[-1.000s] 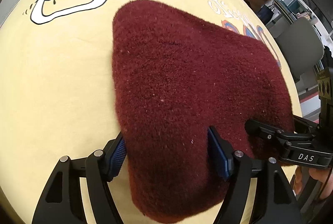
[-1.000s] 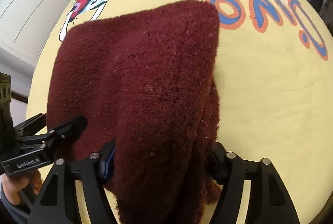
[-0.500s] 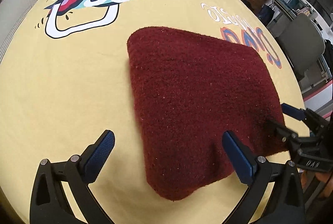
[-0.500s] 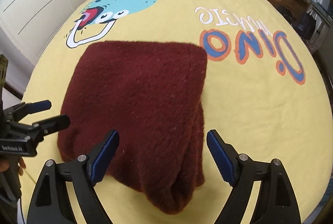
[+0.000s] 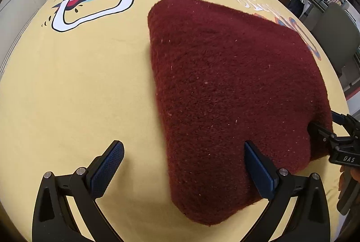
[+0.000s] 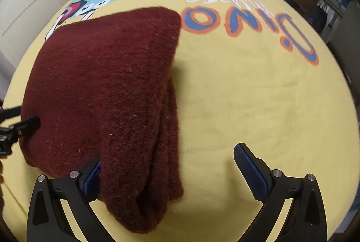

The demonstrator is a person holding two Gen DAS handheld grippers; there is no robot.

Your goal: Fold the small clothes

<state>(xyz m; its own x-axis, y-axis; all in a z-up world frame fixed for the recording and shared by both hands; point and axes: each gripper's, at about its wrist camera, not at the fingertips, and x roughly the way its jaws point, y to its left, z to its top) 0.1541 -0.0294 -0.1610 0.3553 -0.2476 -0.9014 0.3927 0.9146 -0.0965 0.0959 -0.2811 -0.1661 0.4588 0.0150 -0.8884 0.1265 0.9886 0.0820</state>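
A: Left gripper (image 5: 184, 165): jaws wide, nothing pinched; near left corner of folded maroon garment (image 5: 234, 93) between the pads, untouched.

B: Right gripper (image 6: 166, 165): jaws opening, wide; stacked right edge between them, left pad perhaps brushing the pile.

A: Garment: flat on yellow bedsheet (image 5: 67, 96), ahead of both, long axis seemingly running away from the grippers. Neither hand clearly nearer.

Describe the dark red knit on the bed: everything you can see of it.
The dark red knit is a fuzzy, thick garment flecked with pale lint, folded into a compact, roughly square bundle. It lies flat on the yellow dinosaur-print bedspread. Stacked layers show along its right edge in the right wrist view. Neither gripper grips it; one finger of each sits over its near edge.
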